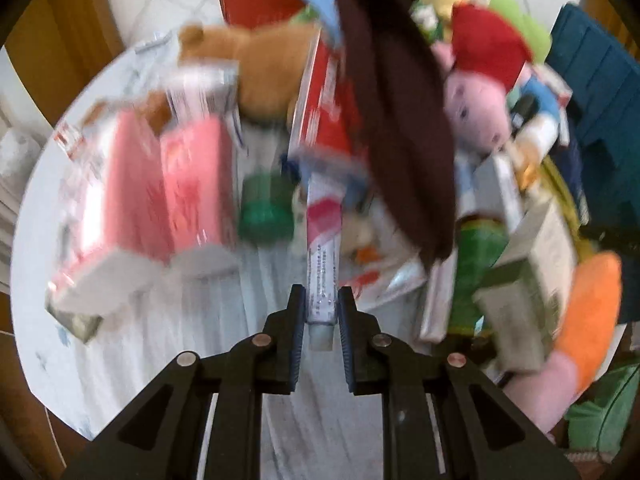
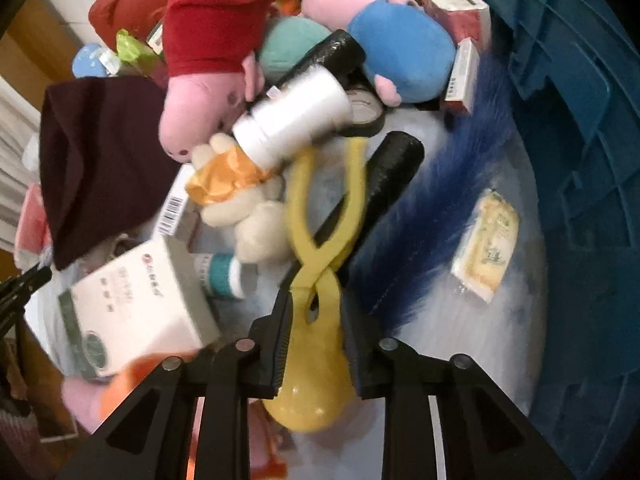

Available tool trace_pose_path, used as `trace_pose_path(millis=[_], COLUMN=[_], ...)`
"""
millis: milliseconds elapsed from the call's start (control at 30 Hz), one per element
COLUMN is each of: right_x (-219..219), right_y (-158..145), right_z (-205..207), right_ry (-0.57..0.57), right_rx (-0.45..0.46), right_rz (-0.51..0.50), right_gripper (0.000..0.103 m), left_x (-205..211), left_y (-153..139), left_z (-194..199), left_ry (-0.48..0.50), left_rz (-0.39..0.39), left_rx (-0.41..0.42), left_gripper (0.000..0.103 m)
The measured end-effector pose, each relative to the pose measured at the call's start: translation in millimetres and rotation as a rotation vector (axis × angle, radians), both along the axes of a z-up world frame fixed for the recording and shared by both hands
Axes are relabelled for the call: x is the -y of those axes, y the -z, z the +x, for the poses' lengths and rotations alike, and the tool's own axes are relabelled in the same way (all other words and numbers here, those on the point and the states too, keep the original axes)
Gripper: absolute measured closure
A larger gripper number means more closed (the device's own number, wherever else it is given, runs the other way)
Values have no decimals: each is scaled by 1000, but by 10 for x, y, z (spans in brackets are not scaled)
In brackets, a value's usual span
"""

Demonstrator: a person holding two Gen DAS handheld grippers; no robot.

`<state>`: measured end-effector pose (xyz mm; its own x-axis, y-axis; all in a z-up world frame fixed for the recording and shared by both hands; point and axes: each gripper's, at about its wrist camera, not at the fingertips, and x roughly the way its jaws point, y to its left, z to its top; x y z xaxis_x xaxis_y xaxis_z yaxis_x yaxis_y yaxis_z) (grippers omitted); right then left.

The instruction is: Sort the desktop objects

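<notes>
Left wrist view, v. blurred: left gripper (image 1: pixel 319 300) has its jaws closed narrow on a white tube (image 1: pixel 322 256) w/ pink-red band & small print; the capped end sits between the pads, the rest sticks out fwd over the white round table (image 1: pixel 132 360). Left of the tube: pink box (image 1: pixel 160 196) tilted on the tabletop, green cap-shaped item (image 1: pixel 266 208) just beside the tube. Behind: brown plush bear (image 1: pixel 260 68); dark maroon cloth (image 1: pixel 396 128) hanging across mid-frame; pink pig plush w/ red hat (image 1: pixel 476 96) to its right. Far right: white-green carton (image 1: pixel 532 272), orange plush (image 1: pixel 592 308), blue crate (image 1: pixel 596 92). Right wrist view: right gripper (image 2: pixel 316 308) clamped on yellow plastic tongs (image 2: pixel 320 248) at the crossed part, the bulb end below the pads near the cam, the two arms reaching fwd. Just beside the tongs: black handle (image 2: pixel 384 176), white roll (image 2: pixel 296 120), cream plush w/ orange scarf (image 2: pixel 244 204). Blue feather duster (image 2: pixel 436 208) to the right, small yellow packet (image 2: pixel 486 248) apart on bare table, blue crate along the right edge. Left: white-green carton, maroon cloth; pig plush w/ red hat & blue-bodied pig plush (image 2: pixel 396 52) piled at back.
</notes>
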<state>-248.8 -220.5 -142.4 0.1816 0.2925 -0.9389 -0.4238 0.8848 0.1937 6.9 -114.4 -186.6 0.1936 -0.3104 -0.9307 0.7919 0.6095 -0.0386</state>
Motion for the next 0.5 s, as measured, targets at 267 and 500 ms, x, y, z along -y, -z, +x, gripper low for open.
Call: trace_pose_path(millis=[267,500], right_x=[-54,-199], right_y=[108,235], right_z=[78,131], right_ry=[8,1], right_rx=[-16,-35], right_rz=[-37,-43], right_gripper=[47,66], left_x=[16,52], left_y=[386,341], left_z=[167,152], left_ry=[-27,-30], left_rz=[68,36], left_rx=[-28,-6], left_gripper=[87,87])
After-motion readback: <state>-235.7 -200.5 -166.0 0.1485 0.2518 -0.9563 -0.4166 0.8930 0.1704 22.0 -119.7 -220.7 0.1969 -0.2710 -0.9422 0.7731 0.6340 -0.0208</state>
